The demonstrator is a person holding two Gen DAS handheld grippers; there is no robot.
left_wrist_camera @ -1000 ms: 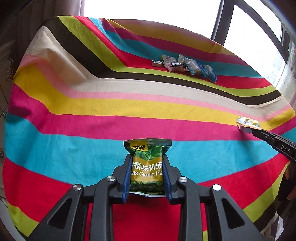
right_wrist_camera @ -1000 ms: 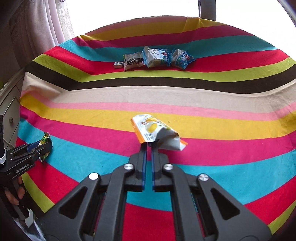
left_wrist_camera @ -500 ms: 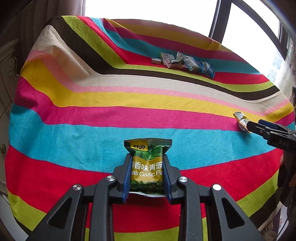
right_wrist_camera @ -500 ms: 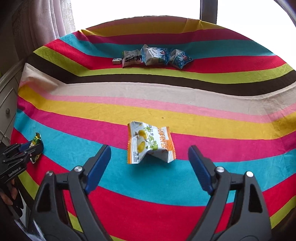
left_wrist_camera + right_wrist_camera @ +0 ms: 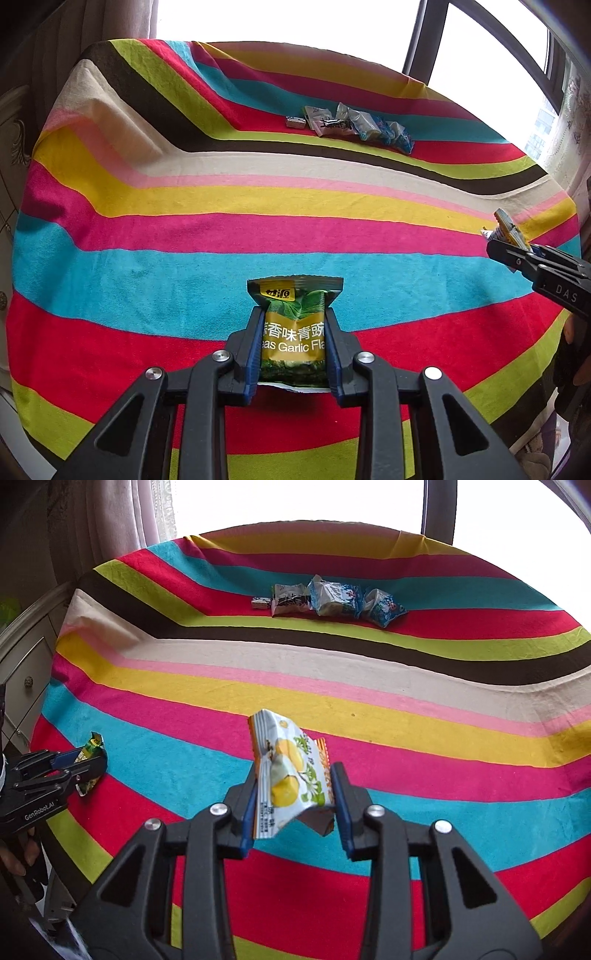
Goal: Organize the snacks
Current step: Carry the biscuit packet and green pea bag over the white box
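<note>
- Between the right gripper's (image 5: 293, 805) blue pads sits the yellow pack (image 5: 288, 775), its long axis running away from the fingers toward the far edge; the jaws have just been closing and now pinch its sides, so it crumples.
- Left gripper (image 5: 293, 347) clamps the green pea pack (image 5: 293, 332) the same way, long axis forward.
- Both packs hang over the near stripes of the cloth (image 5: 147, 206), well apart from the row (image 5: 328, 598) of wrapped snacks near the far edge.
- Neither hand is clearly nearer that row.
- Packs are glossy, crinkly film; the cloth is soft, wrinkled weave.
</note>
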